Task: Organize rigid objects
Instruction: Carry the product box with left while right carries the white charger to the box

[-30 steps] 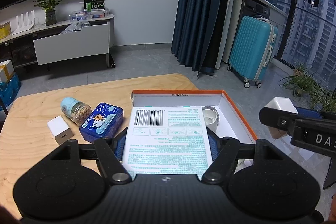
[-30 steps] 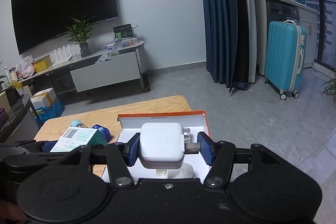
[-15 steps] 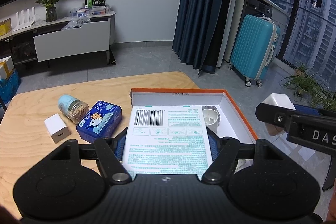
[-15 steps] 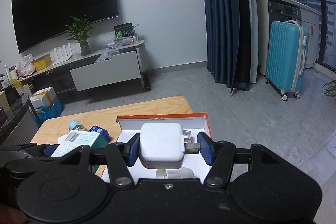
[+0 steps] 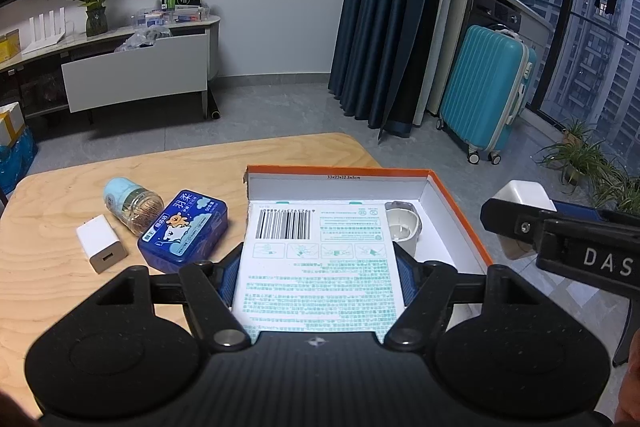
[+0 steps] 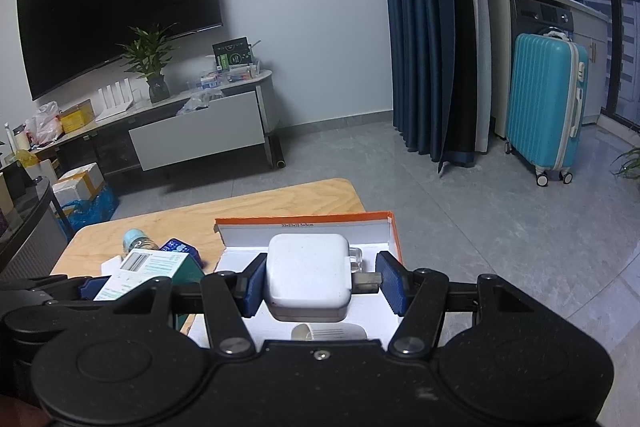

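Note:
My left gripper [image 5: 318, 279] is shut on a white and green printed carton [image 5: 318, 259], held over the left part of the orange-rimmed white box [image 5: 460, 215]. A white cup [image 5: 402, 227] stands inside the box. My right gripper [image 6: 322, 285] is shut on a white power adapter [image 6: 308, 275] with a metal plug, held above the box [image 6: 394, 231]. The right gripper also shows in the left wrist view [image 5: 520, 215] beyond the box's right rim. On the wooden table [image 5: 48, 219] lie a blue tin [image 5: 184, 231], a toothpick jar [image 5: 132, 203] and a small white charger [image 5: 100, 243].
The table's right edge lies just past the box, with grey floor beyond. A teal suitcase [image 5: 484, 99] and dark curtains [image 5: 392, 19] stand at the back right. A TV cabinet [image 6: 192, 131] with clutter stands along the far wall. Potted plants [image 5: 580, 159] are at the right.
Both grippers have drawn back and risen a little with their loads; the table objects and box look slightly farther off. Both grips are unchanged.

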### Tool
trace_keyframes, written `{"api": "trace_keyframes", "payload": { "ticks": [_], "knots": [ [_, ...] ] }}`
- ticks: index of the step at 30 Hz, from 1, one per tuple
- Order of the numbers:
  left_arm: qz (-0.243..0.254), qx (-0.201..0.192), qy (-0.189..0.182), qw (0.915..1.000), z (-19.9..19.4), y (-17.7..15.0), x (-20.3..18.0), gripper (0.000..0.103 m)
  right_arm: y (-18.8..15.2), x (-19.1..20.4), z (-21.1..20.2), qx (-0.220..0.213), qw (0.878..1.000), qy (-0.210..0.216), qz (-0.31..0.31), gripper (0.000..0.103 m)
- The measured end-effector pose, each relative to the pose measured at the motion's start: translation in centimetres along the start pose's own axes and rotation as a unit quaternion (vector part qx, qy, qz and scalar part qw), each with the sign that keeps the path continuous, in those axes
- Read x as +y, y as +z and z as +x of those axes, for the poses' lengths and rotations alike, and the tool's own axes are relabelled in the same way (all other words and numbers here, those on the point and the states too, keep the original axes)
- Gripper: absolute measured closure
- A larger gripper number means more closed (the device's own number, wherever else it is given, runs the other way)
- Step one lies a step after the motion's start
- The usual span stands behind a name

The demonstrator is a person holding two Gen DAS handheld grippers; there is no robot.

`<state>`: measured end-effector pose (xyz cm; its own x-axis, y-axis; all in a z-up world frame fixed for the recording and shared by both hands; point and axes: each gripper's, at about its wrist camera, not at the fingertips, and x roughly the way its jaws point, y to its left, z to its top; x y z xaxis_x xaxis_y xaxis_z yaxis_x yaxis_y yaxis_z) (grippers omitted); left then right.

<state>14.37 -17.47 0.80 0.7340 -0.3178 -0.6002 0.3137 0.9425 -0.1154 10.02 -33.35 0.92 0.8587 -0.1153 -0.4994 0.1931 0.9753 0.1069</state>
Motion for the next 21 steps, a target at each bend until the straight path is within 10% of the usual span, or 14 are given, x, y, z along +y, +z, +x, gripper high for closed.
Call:
{"api": "trace_keyframes", "payload": {
  "ticks": [21],
  "knots": [
    [-0.008,0.025,0.0,0.9997,2.5,-0.1,0.0,0.031,0.6,-0.3,3.7,0.02,1.0,-0.011,0.006,0.033]
  ]
}}
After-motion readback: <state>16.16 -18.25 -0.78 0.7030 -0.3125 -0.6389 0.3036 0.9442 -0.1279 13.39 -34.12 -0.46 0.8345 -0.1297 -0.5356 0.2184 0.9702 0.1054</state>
